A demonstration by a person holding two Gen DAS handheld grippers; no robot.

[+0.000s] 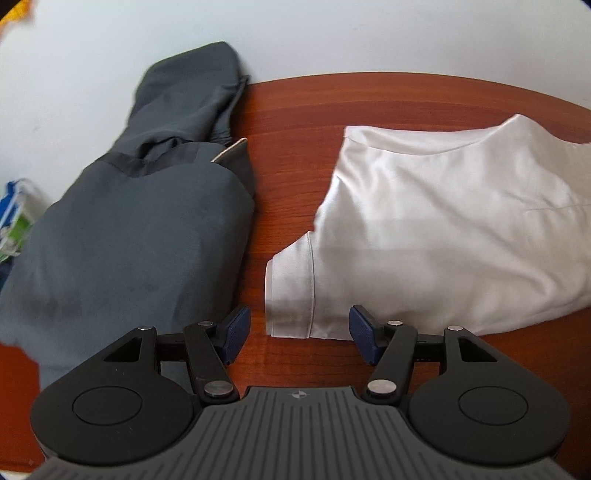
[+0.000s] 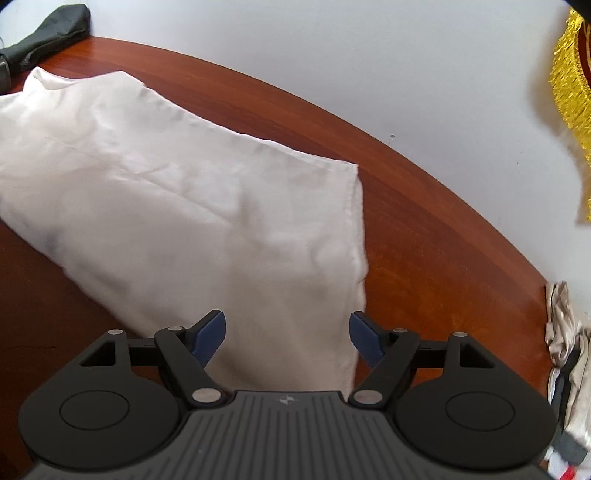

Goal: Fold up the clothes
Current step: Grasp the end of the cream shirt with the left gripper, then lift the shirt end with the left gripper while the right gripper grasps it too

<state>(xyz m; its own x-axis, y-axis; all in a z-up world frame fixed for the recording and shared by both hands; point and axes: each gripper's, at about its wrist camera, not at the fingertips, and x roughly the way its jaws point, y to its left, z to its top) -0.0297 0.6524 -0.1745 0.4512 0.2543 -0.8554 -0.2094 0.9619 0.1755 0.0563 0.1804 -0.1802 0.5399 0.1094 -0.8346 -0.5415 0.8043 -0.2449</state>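
A white shirt (image 1: 436,229) lies partly folded on the brown wooden table (image 1: 291,122), its sleeve end (image 1: 291,295) toward me. My left gripper (image 1: 297,334) is open, its jaws standing wide just above and in front of that sleeve end, holding nothing. In the right wrist view the white shirt (image 2: 192,206) spreads across the table (image 2: 443,258). My right gripper (image 2: 288,338) is open over the shirt's near right corner, empty. A dark grey garment (image 1: 129,236) lies left of the white shirt, bunched at its far end.
A white wall (image 2: 369,66) rises behind the table's curved far edge. A yellow fringed cloth (image 2: 572,99) hangs at the upper right. Crumpled clothes (image 2: 565,350) lie off the table's right side. Colourful packaging (image 1: 14,218) sits at far left. The grey garment also shows at the far left (image 2: 55,29).
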